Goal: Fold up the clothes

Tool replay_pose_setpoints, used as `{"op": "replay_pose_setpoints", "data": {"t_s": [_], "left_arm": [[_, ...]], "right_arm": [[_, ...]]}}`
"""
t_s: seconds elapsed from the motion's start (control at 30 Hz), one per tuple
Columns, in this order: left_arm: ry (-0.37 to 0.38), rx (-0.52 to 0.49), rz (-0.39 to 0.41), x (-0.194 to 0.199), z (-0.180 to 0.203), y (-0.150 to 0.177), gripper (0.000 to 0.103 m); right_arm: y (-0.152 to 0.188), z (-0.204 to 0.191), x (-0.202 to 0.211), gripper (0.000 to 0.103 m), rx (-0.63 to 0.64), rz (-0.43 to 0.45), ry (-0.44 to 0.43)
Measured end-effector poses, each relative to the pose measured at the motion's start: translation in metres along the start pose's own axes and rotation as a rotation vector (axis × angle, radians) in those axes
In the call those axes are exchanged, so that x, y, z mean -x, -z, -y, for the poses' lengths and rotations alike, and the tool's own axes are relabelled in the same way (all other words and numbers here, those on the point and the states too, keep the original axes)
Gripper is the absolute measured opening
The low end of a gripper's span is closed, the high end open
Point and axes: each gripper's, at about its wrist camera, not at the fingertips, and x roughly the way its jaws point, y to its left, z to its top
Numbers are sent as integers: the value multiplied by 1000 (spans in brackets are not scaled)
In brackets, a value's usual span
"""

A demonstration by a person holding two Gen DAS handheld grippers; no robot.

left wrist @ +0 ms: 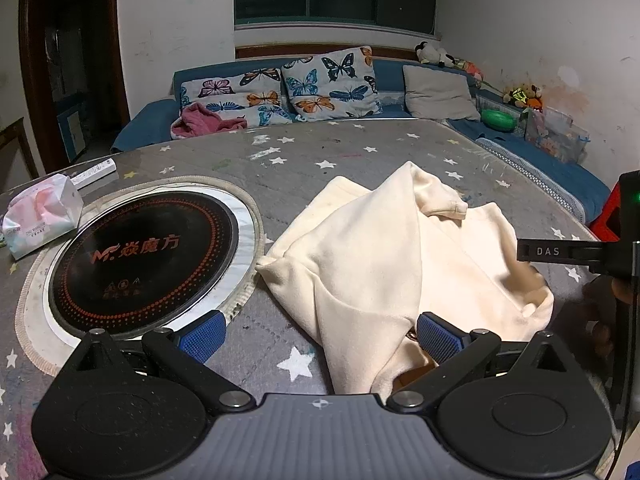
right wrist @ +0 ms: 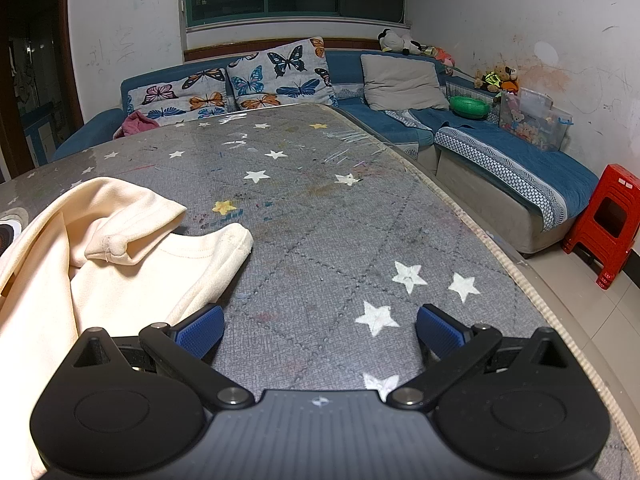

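The cream garment point(left wrist: 384, 256) lies in a loose heap on the grey star-patterned tabletop point(right wrist: 328, 216), near the front edge and just beside the round black induction plate point(left wrist: 144, 264) that is set into the surface. It is not flat: one part is thrown over the rest, a small cuffed end point(right wrist: 116, 250) sticks up, and several deep wrinkles cross it. I see no clean fold line, so I judge that the folding is at its very beginning. The cloth must first be spread and smoothed, and after that all the folds are left to do.

The left gripper point(left wrist: 320, 334) hangs low over the near edge of the garment. Its jaws stand wide apart and hold nothing, though the right pad is very close to the cloth. The right gripper point(right wrist: 320, 330) is over bare tabletop at the right side of the garment, also with jaws apart and empty. A tissue pack point(left wrist: 40, 216) lies near the left edge.
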Motion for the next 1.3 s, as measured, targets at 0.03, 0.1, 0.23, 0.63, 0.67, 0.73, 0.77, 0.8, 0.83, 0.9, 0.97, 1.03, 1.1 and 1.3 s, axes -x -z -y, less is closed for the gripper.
{"op": "replay_pose_setpoints", "data": {"t_s": [0.03, 0.1, 0.23, 0.63, 0.67, 0.73, 0.77, 0.8, 0.83, 0.9, 0.97, 1.03, 1.1, 1.3], "left_arm": [[1, 1, -3, 0, 0, 1, 103], [3, 3, -8, 0, 0, 2, 103], [11, 6, -17, -1, 0, 5, 103], [-13, 18, -21, 0, -5, 0, 103], [-14, 18, -20, -1, -6, 0, 103], [-15, 16, -17, 0, -6, 0, 103], [-13, 16, -17, 1, -6, 0, 103], [-12, 15, -15, 2, -6, 0, 103], [-10, 14, -12, 3, -6, 0, 103], [-7, 15, -9, 5, -6, 0, 103], [-3, 15, -6, 7, -7, 0, 103], [0, 10, -4, 8, -6, 0, 103], [8, 8, -5, 10, -7, 1, 103], [32, 10, -23, 10, -8, 1, 103]], "right_arm": [[0, 0, 0, 103, 0, 0, 0], [0, 0, 0, 103, 1, 0, 1], [0, -2, 1, 103, 4, 1, 4], [4, 1, 9, 103, 7, 7, -16], [5, 1, 11, 103, 9, 7, -17], [6, 0, 15, 103, 12, 6, -18], [7, 0, 17, 103, 14, 5, -19], [7, 0, 20, 103, 17, 5, -20], [7, -1, 23, 103, 21, 7, -18], [7, -1, 30, 103, 27, 14, -22], [7, -1, 38, 103, 25, 19, -36], [7, -2, 46, 103, 26, 22, -47], [8, -4, 54, 103, 39, 26, -51], [12, -16, 77, 103, 88, 34, -80]]}}
